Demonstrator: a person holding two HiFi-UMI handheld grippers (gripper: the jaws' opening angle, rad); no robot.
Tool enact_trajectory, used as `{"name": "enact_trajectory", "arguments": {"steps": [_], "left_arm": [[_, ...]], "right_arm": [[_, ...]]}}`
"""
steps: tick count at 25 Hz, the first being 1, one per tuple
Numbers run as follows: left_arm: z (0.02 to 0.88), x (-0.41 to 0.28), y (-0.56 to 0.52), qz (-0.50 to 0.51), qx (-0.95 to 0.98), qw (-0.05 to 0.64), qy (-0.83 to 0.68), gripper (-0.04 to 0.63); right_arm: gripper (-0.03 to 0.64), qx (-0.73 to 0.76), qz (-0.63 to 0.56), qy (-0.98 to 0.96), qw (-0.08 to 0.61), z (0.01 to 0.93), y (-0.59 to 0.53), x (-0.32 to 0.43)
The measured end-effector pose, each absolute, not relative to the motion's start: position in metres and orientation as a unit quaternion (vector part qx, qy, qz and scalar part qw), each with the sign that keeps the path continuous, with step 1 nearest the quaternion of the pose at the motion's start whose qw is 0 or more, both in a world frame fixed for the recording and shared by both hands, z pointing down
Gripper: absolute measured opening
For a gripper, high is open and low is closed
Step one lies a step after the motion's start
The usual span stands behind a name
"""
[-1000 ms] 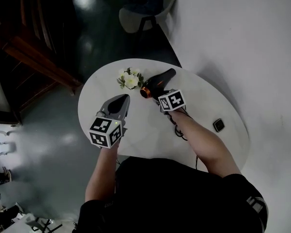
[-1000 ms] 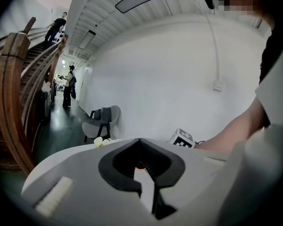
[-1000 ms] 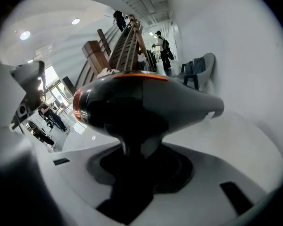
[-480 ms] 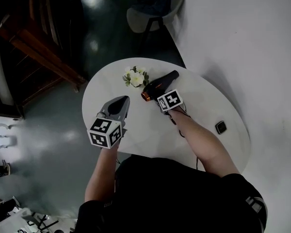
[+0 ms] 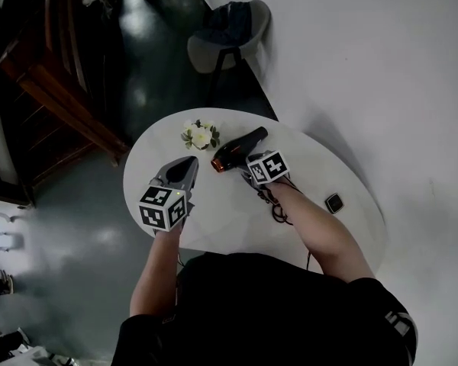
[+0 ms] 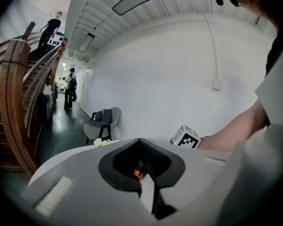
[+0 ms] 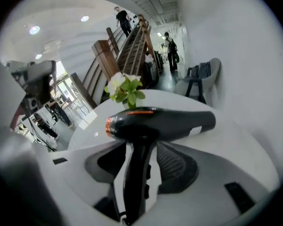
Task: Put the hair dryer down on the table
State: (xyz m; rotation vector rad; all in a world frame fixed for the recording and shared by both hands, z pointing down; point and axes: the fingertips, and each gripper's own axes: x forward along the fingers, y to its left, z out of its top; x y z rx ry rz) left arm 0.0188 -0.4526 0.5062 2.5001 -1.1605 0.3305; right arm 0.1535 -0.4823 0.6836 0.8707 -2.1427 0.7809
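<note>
A black hair dryer (image 5: pixel 237 147) with an orange nozzle ring lies across the round white table (image 5: pixel 221 219), just right of a small bunch of flowers (image 5: pixel 200 136). My right gripper (image 5: pixel 246 172) is at its handle. In the right gripper view the handle (image 7: pixel 134 173) stands between the jaws (image 7: pixel 144 149), which are opening, and a light gap shows beside it. The dryer's body (image 7: pixel 165 121) stretches crosswise beyond the jaw tips. My left gripper (image 5: pixel 187 166) hovers left of the dryer with its jaws together (image 6: pixel 140 142) and nothing in them.
The dryer's black cord (image 5: pixel 275 204) curls on the table under my right forearm. A small dark square object (image 5: pixel 333 203) lies near the table's right edge. A grey chair (image 5: pixel 229 25) stands beyond the table by the white wall. Wooden stairs (image 5: pixel 53 90) rise at the left.
The head view has shifted a little. The right gripper stays at the dryer's handle beside the flowers, and the left gripper keeps its place to the left.
</note>
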Motion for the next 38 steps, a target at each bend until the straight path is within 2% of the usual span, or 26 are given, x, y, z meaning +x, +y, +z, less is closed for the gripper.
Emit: {"name": "enact_trajectory", "arguments": {"steps": [4, 17, 27, 31, 38], "left_arm": [[0.494, 0.026, -0.459, 0.114, 0.891, 0.165, -0.408, 0.009], [0.451, 0.068, -0.456, 0.107, 0.913, 0.118, -0.377, 0.009], [0.434, 0.081, -0.444, 0.094, 0.922, 0.107, -0.359, 0.009], [0.433, 0.074, -0.444, 0.093, 0.92, 0.105, -0.365, 0.009], [0.434, 0.063, -0.444, 0.092, 0.917, 0.108, -0.373, 0.009]], "right_arm": [[0.184, 0.326, 0.244, -0.868, 0.283, 0.628, -0.485, 0.165], [0.06, 0.404, 0.16, -0.895, 0.099, 0.484, -0.437, 0.239], [0.014, 0.439, 0.083, -0.894, 0.045, 0.423, -0.375, 0.279], [0.012, 0.446, 0.07, -0.892, 0.014, 0.412, -0.361, 0.284], [0.012, 0.454, 0.062, -0.889, 0.004, 0.409, -0.361, 0.28]]}}
